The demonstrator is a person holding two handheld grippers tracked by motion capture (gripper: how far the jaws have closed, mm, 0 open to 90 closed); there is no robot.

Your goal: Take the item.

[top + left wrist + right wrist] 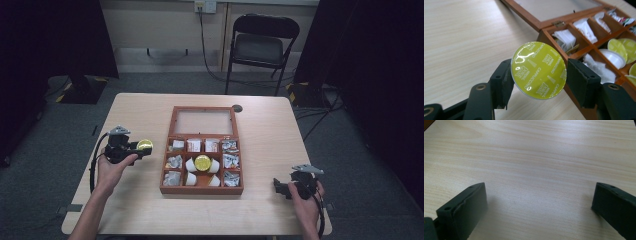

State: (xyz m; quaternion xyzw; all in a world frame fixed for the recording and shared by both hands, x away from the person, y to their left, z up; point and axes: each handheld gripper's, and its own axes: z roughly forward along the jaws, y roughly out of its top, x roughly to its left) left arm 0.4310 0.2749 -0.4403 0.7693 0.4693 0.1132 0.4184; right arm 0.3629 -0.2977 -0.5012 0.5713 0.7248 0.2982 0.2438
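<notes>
Yellow-green foil marks the coffee capsule (538,70) that I hold in the left gripper (141,148), its two black jaws pressed against opposite edges of the rim so that the printed lid faces the left gripper view. In the high view the capsule (145,145) hangs over bare table (140,205), just left of the wooden box (202,190), well clear of its hinged glass lid (204,121), which lies folded back. A like capsule (202,162) sits in the middle compartment among white ones; sachets fill the outer cells. I judge the step in hand to be the carrying of a capsule between box and tabletop; which way, I cannot tell. The next move calls for a level descent and a gentle release, since the thin rim could slip or tip. My right gripper (283,188) rests near the table's right front corner, jaws spread wide with nothing between them.
</notes>
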